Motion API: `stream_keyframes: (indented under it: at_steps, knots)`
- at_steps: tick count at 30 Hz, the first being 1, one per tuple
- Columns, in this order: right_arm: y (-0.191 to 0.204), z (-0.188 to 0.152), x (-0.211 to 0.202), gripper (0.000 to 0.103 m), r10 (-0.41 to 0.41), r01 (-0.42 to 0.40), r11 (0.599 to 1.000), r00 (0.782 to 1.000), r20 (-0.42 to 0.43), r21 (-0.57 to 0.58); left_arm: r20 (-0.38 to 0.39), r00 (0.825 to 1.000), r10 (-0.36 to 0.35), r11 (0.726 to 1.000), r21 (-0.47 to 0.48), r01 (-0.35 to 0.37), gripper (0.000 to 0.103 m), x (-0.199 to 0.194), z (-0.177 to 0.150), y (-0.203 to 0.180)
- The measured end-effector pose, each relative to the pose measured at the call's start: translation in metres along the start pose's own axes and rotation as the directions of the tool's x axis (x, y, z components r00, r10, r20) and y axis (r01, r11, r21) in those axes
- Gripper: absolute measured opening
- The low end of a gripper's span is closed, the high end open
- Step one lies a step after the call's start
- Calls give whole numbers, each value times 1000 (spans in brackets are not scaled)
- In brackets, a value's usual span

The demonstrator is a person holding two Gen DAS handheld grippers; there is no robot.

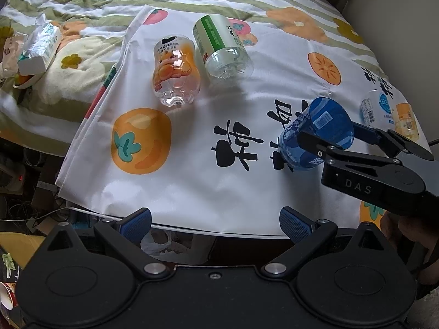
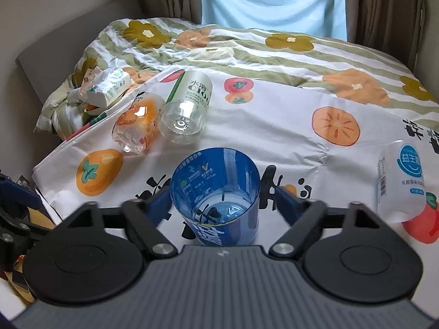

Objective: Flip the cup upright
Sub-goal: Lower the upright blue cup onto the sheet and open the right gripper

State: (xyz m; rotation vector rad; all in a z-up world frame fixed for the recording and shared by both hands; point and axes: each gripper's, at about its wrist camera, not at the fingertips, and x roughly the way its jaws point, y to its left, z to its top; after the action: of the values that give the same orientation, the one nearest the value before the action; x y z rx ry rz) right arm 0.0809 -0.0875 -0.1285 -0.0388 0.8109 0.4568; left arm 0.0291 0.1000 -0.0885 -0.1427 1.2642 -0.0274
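Note:
A blue plastic cup (image 2: 216,192) stands upright on the white persimmon cloth (image 2: 274,126), mouth up, between the fingers of my right gripper (image 2: 221,200). The jaws stand wide apart on either side of it with gaps, so the right gripper is open. In the left wrist view the blue cup (image 1: 315,134) sits at the right with the right gripper's black fingers (image 1: 310,137) around it. My left gripper (image 1: 216,223) is open and empty at the cloth's near edge. Two clear cups, an orange-label one (image 1: 175,74) and a green-label one (image 1: 222,52), lie on their sides.
A white cup with a blue logo (image 2: 400,181) lies at the right on the cloth. A tissue pack (image 1: 41,49) and wrappers lie on the flowered duvet (image 2: 247,52) at the left. Cables and clutter fill the floor left of the cloth's edge (image 1: 22,181).

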Motion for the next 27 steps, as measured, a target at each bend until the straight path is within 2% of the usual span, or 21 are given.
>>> stream_keyframes:
  at_steps: [8, 16, 22, 27]
  knots:
    - [-3, 5, -12, 102, 3, -3, 1000, 1000, -2, 28, 19, 1000, 12, 1000, -3, -12, 101, -9, -2, -3]
    - [-11, 26, -70, 102, -56, 56, 997, 998, 12, 53, 99, 995, 21, 1000, 15, -23, 101, -38, 4, -22]
    - [-27, 34, -126, 102, -133, 135, 986, 991, -22, 94, 193, 981, 27, 998, 43, -36, 101, -66, 8, -43]
    - [-45, 32, -164, 103, -220, 226, 964, 974, -55, 142, 277, 960, 34, 996, 74, -57, 102, -87, 7, -65]
